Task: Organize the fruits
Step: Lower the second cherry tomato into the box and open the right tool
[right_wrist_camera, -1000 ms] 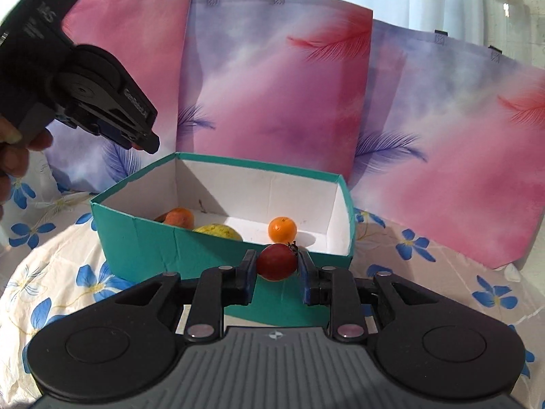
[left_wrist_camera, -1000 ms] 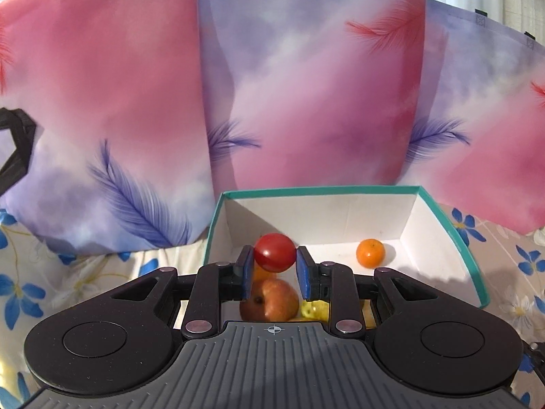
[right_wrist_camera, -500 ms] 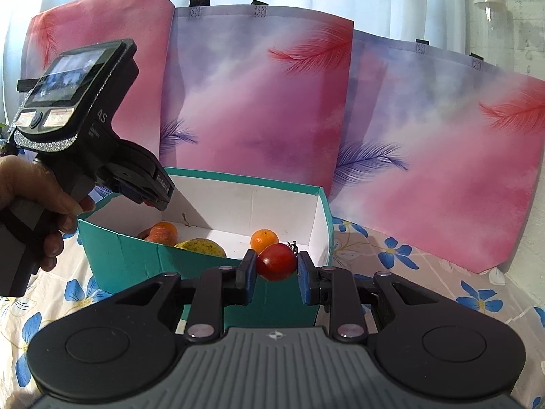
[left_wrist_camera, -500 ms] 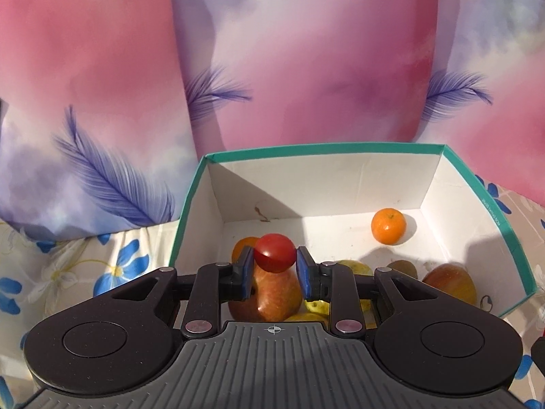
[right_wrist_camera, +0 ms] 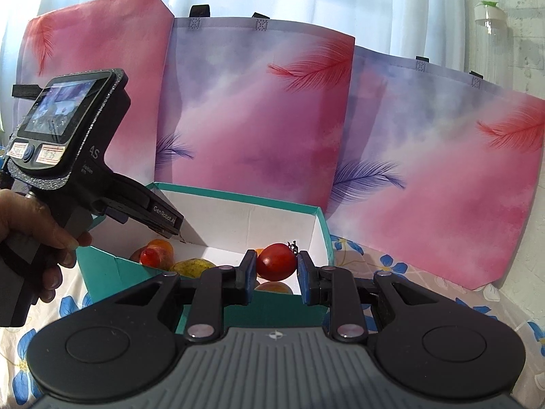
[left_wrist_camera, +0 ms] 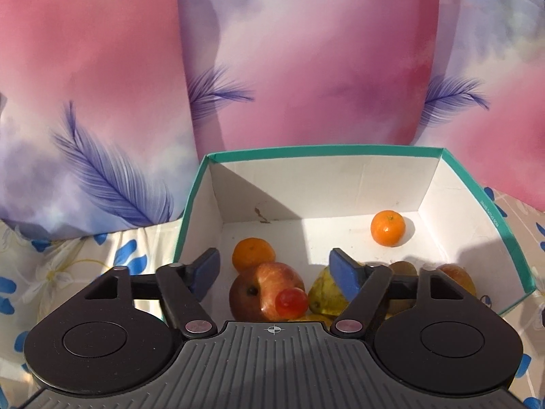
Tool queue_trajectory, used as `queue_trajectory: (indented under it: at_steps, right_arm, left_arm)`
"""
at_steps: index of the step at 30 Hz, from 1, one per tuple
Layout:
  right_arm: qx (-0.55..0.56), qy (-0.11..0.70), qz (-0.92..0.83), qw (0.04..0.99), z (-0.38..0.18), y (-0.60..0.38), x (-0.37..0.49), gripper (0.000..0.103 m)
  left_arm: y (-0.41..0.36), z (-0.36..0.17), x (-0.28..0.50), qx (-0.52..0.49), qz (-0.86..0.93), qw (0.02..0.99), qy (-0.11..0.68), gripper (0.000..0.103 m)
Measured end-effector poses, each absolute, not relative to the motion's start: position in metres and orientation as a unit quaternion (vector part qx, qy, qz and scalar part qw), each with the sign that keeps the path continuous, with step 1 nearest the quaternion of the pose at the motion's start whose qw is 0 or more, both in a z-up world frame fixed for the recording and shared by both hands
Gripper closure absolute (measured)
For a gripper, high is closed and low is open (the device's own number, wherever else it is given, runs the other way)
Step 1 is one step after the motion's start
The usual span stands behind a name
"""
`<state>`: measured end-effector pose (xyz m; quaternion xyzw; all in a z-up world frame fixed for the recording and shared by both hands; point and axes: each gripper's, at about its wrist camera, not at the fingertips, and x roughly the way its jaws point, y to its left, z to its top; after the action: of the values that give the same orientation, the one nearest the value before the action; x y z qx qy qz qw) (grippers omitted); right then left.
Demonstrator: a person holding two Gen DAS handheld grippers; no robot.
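Observation:
A teal box (left_wrist_camera: 344, 151) with a white inside holds an apple (left_wrist_camera: 262, 288), two oranges (left_wrist_camera: 387, 229), a pear (left_wrist_camera: 323, 293) and more fruit. My left gripper (left_wrist_camera: 276, 272) is open above the box's near left part. A small red tomato (left_wrist_camera: 291, 303) lies loose below it, against the apple. In the right wrist view the left gripper (right_wrist_camera: 163, 228) hangs over the box (right_wrist_camera: 102, 267) and the tomato (right_wrist_camera: 149, 256) shows under it. My right gripper (right_wrist_camera: 275, 267) is shut on another red tomato (right_wrist_camera: 276, 261) at the box's near right edge.
Pink and purple feather-print bags (right_wrist_camera: 252, 126) stand upright behind the box. A floral cloth (left_wrist_camera: 85, 255) covers the table. A hand (right_wrist_camera: 37, 238) holds the left gripper. A clear bottle (right_wrist_camera: 490, 37) stands at the far right.
My left gripper has opened and its tomato has dropped into the box onto the apple. My right gripper with its tomato has moved closer to the box's rim.

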<state>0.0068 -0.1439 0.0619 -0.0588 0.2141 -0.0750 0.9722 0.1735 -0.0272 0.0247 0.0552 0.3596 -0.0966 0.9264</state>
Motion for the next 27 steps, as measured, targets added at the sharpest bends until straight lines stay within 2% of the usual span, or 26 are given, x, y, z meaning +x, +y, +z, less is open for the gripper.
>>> queue_trajectory:
  at_steps: [2,5,16,27]
  right_arm:
    - [-0.064,0.209,-0.08,0.973,0.065,-0.142,0.009,0.079]
    - [-0.072,0.202,-0.085,0.973,0.071,-0.137,0.011,0.079]
    - [-0.078,0.187,-0.091,0.975,0.089,-0.126,0.016,0.079]
    - [-0.051,0.215,-0.046,0.974,0.069,-0.149,0.043,0.078]
  left_arm:
    - [-0.022,0.032,0.168,0.043,-0.102,0.929,0.352,0.013]
    - [-0.015,0.041,0.159,0.03,-0.1,0.931,0.35,0.008]
    - [0.012,0.05,0.144,-0.005,-0.106,0.929,0.355,0.007]
    - [-0.001,0.038,0.142,0.003,-0.072,0.925,0.372,0.007]
